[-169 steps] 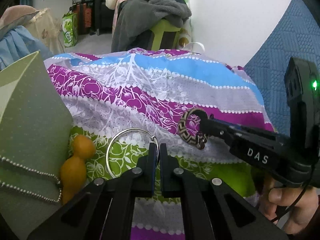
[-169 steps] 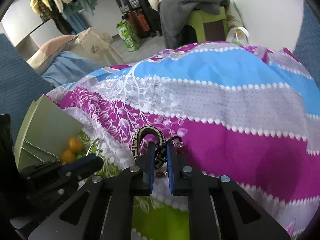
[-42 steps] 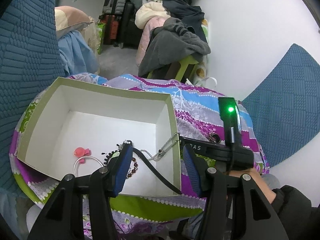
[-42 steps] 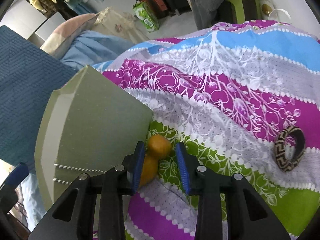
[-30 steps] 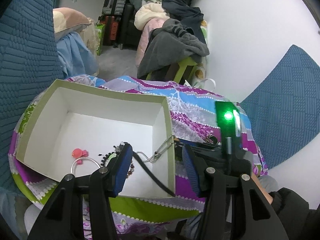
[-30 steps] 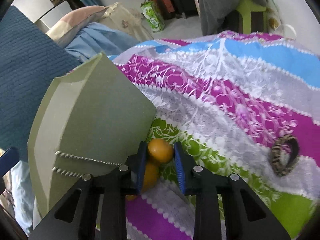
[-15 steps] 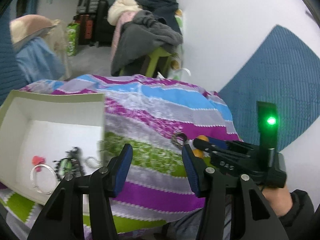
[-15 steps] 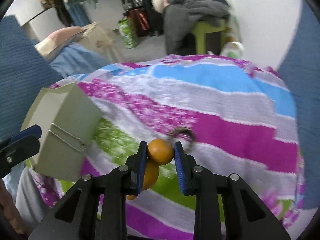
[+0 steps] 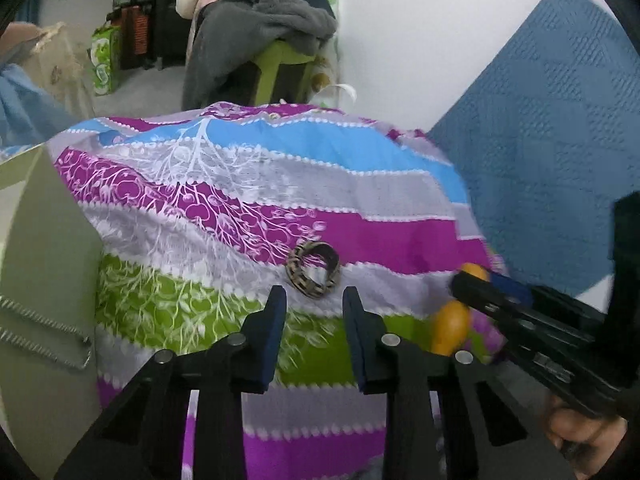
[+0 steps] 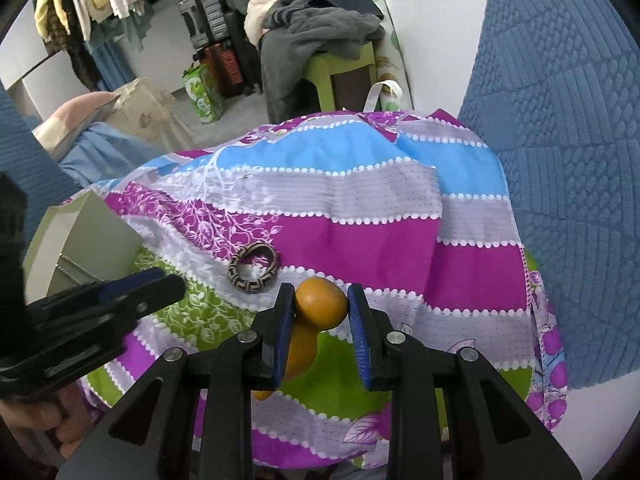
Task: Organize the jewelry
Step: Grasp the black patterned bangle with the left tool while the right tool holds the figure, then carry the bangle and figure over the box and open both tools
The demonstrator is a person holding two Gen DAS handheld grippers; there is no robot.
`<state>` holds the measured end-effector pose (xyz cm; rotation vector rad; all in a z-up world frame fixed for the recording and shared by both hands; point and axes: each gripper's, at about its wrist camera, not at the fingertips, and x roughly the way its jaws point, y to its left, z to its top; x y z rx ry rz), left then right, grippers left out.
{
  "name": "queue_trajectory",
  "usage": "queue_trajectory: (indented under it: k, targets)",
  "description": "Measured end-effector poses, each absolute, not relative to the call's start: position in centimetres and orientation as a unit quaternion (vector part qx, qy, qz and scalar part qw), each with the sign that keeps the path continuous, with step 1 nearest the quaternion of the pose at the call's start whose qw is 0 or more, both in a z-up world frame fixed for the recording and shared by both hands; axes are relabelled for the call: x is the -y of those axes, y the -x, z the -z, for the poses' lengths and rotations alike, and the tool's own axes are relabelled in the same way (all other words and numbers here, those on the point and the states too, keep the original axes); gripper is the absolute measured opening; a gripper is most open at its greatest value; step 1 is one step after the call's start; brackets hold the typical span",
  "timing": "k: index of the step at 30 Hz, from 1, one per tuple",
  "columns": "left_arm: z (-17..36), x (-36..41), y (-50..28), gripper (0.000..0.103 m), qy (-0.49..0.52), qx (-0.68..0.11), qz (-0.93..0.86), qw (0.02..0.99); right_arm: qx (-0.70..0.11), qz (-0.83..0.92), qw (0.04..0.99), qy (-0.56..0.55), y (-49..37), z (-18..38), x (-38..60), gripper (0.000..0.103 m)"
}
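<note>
Right gripper [image 10: 320, 312] grasps the gourd [image 10: 318, 308] above the cloth [image 10: 360, 208]. Left gripper [image 9: 314, 312], jaws apart, faces the bangle [image 9: 313, 268]. Box [image 9: 44, 280] at left; 2 pieces remain unboxed.

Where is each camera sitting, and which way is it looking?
Left wrist: sits on the open left tool, looking over the striped cloth at the patterned ring; the right hand shows.
Right wrist: sits on the right tool, shut on the orange piece; the left hand shows.
Both see the ring, cloth and green box.
</note>
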<state>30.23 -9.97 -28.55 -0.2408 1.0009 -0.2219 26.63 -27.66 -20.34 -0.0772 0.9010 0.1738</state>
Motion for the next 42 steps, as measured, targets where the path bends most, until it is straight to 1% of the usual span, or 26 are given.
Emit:
queue_trajectory:
  k: [6,9,11,16,18,19,22,26,33,38,42]
  targets:
    - [30.7,10.9,-32.4,0.027,0.106,-0.485,0.101,0.862,-0.441,-0.090,0.893,0.012,-27.2,20.9,28.8,0.024]
    - [32.1,11.6,-33.3,0.027,0.081,-0.495,0.100,0.859,-0.445,-0.093,0.890,0.010,-27.5,21.3,28.9,0.024]
    - [32.8,11.9,-33.5,0.022,0.074,-0.494,0.097,0.861,-0.446,-0.090,0.890,0.008,-27.7,21.4,29.1,0.024]
    - [33.9,12.2,-33.9,0.021,0.074,-0.495,0.087,0.861,-0.453,-0.080,0.888,0.016,-28.1,21.8,28.6,0.024]
    - [34.0,12.5,-34.2,0.014,0.069,-0.497,0.085,0.861,-0.456,-0.077,0.886,0.022,-28.2,22.0,28.5,0.024]
    - [34.0,12.6,-34.4,0.008,0.066,-0.497,0.085,0.861,-0.457,-0.077,0.886,0.023,-28.2,22.1,28.5,0.024]
    - [33.5,12.7,-34.3,0.007,0.064,-0.494,0.083,0.863,-0.456,-0.076,0.886,0.027,-28.1,22.0,28.4,0.024]
    - [31.6,12.7,-33.4,0.006,0.051,-0.473,0.086,0.875,-0.457,-0.073,0.886,0.036,-28.4,21.8,28.1,0.024]
    - [27.0,10.4,-32.5,0.006,0.088,-0.454,0.094,0.882,-0.443,-0.067,0.893,0.045,-27.7,19.8,27.3,0.024]
    - [21.5,9.0,-31.3,0.006,0.071,-0.437,0.106,0.891,-0.424,-0.065,0.902,0.052,-27.1,16.6,25.9,0.024]
    - [16.9,7.4,-30.5,0.006,0.071,-0.419,0.109,0.898,-0.399,-0.062,0.914,0.052,-26.5,13.0,24.5,0.024]
